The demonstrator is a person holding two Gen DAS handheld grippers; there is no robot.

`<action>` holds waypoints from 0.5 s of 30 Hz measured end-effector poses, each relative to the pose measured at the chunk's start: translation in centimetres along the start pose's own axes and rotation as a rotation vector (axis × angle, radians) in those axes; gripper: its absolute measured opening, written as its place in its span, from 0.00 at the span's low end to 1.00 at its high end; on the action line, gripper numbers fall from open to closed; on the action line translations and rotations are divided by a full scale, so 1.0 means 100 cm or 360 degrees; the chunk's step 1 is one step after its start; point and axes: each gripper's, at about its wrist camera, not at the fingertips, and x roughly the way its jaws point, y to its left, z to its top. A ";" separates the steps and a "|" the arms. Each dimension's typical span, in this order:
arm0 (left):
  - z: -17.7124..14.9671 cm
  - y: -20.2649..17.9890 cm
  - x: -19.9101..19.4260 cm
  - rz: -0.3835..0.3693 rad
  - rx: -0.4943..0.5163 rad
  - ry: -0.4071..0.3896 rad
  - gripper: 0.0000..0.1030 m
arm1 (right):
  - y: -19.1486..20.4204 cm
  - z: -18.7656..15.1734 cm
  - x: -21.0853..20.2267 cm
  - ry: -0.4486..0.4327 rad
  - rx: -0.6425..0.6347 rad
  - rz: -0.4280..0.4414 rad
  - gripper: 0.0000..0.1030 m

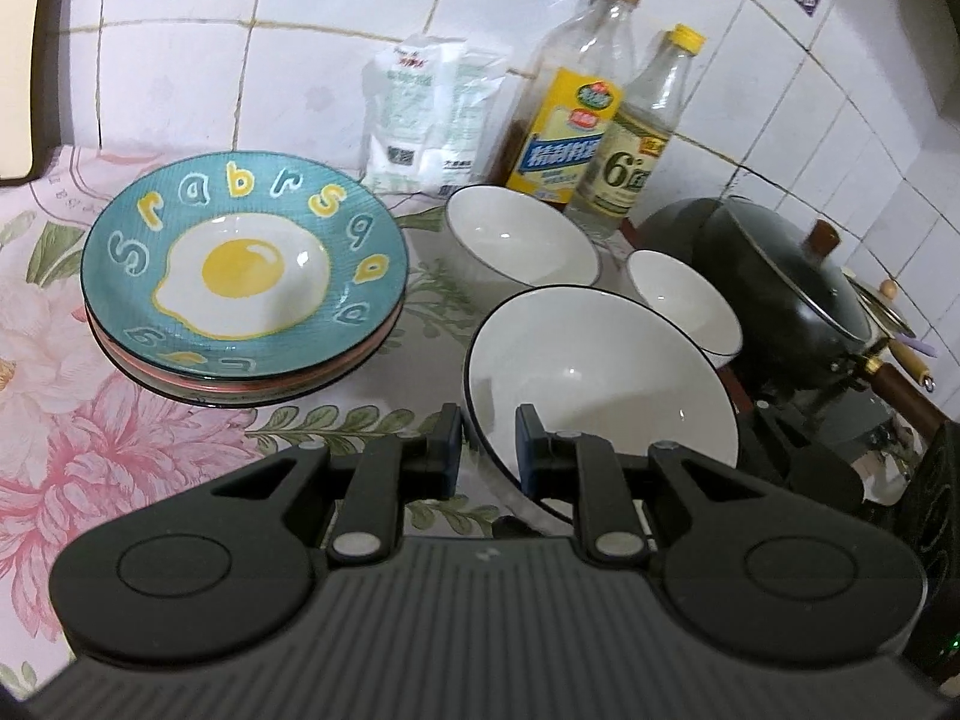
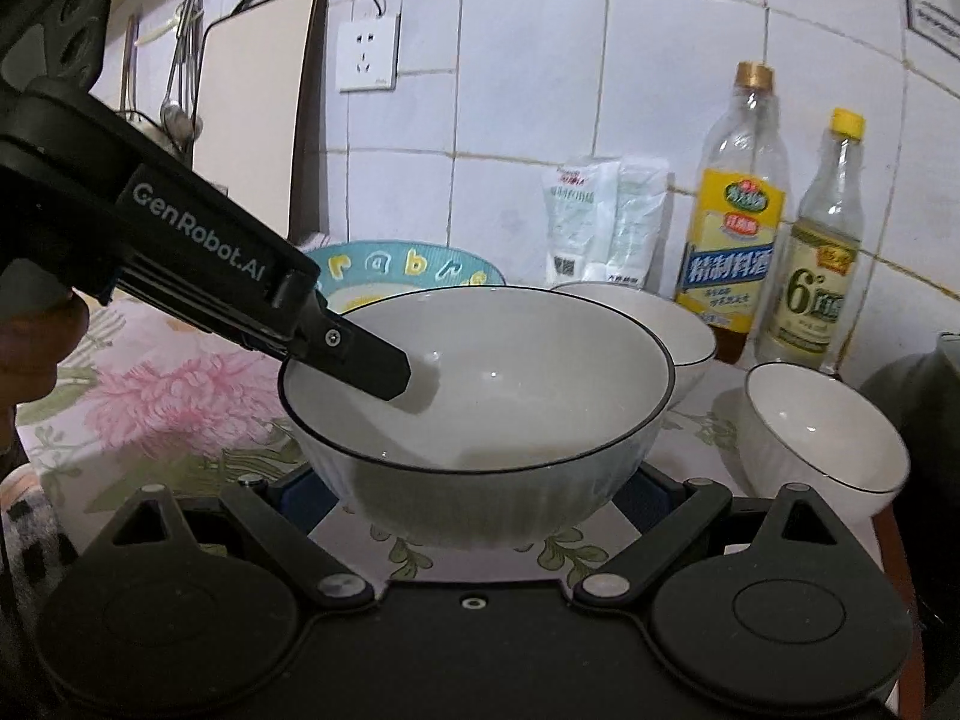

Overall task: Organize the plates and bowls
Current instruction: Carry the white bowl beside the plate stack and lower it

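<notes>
A large white bowl (image 1: 600, 384) with a dark rim stands at the front of the counter. My left gripper (image 1: 489, 450) has one finger outside and one inside its near rim, shut on it; that finger also shows in the right wrist view (image 2: 366, 360). My right gripper (image 2: 474, 498) is open, its fingers either side of the same bowl (image 2: 480, 420) low down. A medium white bowl (image 1: 522, 240) and a small white bowl (image 1: 684, 306) stand behind. A teal fried-egg plate (image 1: 240, 264) tops a stack of plates at left.
Two bottles (image 1: 570, 114) (image 1: 642, 138) and a white bag (image 1: 432, 114) stand against the tiled wall. A black wok with a lid (image 1: 774, 282) sits at right. A cutting board (image 2: 252, 114) and hanging utensils are at far left. The counter has a floral cloth (image 1: 72, 432).
</notes>
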 end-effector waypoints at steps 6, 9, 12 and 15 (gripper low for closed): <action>0.003 0.014 0.018 0.0017 -0.0033 0.0035 0.17 | 0.000 -0.002 0.019 0.0036 -0.0002 0.0018 0.95; 0.002 0.015 0.022 0.0038 -0.0019 0.0039 0.17 | -0.003 -0.003 0.027 0.0062 0.0027 0.0039 0.95; 0.001 0.016 0.025 0.0055 -0.0015 0.0035 0.17 | -0.003 -0.004 0.032 0.0081 0.0047 0.0046 0.95; 0.000 0.017 0.028 0.0073 -0.0012 0.0034 0.17 | -0.002 -0.003 0.036 0.0095 0.0044 0.0041 0.95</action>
